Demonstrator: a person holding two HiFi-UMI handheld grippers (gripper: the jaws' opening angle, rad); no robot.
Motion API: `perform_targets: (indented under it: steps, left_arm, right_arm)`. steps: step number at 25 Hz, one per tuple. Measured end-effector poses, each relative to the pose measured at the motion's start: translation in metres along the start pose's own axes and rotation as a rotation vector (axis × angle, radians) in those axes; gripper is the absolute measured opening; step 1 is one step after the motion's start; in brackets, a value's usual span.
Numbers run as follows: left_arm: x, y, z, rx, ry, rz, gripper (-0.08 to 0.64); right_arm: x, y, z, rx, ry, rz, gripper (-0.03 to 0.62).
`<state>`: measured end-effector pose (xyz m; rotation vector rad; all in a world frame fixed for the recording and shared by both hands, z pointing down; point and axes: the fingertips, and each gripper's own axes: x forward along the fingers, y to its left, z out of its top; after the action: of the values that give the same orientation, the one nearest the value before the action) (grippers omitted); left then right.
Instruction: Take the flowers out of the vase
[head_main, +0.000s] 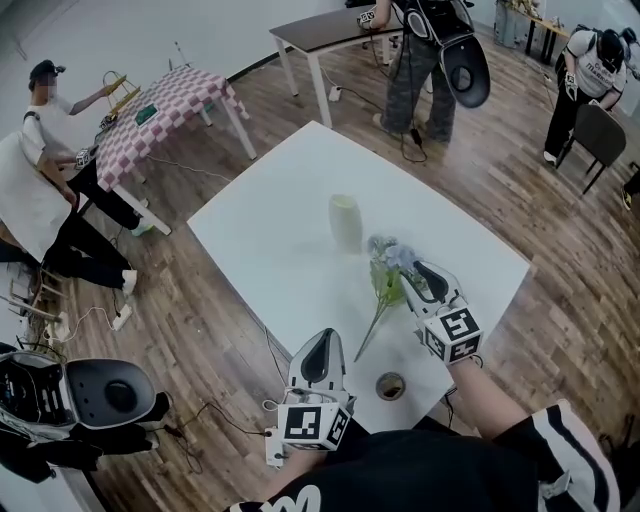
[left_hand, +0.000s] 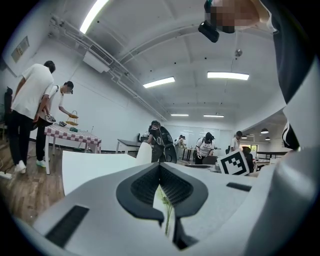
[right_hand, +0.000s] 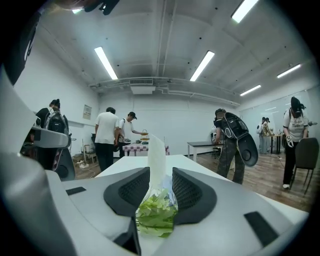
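White table (head_main: 270, 250): flowers (head_main: 383, 256) between spread right gripper (head_main: 416, 272), vase (head_main: 345, 222) beside; left gripper (head_main: 322, 342) pressed together at edge

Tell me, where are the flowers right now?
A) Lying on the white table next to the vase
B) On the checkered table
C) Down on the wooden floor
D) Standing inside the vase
A: the flowers lie flat on the white table, with their stem stretched out across it, right beside the upright vase and not in it.
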<state>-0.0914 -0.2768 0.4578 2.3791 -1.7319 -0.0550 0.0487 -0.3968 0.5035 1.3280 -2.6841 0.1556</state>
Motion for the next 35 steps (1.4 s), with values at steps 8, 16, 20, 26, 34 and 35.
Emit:
perform_targets:
  steps: [8, 16, 20, 26, 34, 35]
  left_arm:
    - [0.006, -0.011, 0.006, -0.006, -0.013, 0.008, 0.002]
    - [0.007, -0.027, 0.006, 0.015, -0.028, 0.035, 0.002]
    - [0.005, -0.036, 0.003, 0.021, -0.031, 0.061, 0.002]
    - [0.002, -0.042, 0.004, 0.023, -0.051, 0.105, 0.002]
    - [-0.009, -0.049, 0.001, 0.028, -0.056, 0.097, 0.002]
    - [-0.011, -0.051, 0.002, 0.029, -0.061, 0.090, 0.002]
  right_arm:
    - [-0.027, 0.033, 0.069, -0.097, -0.206, 0.083, 0.134]
    - [-0.054, 0.086, 0.088, -0.101, -0.285, 0.273, 0.025]
    - [-0.058, 0.098, 0.083, -0.100, -0.285, 0.328, 0.018]
    - [-0.064, 0.110, 0.085, -0.087, -0.291, 0.395, 0.018]
    - [-0.072, 0.125, 0.075, -0.133, -0.281, 0.430, 0.018]
    - [-0.075, 0.127, 0.078, -0.137, -0.289, 0.428, 0.018]
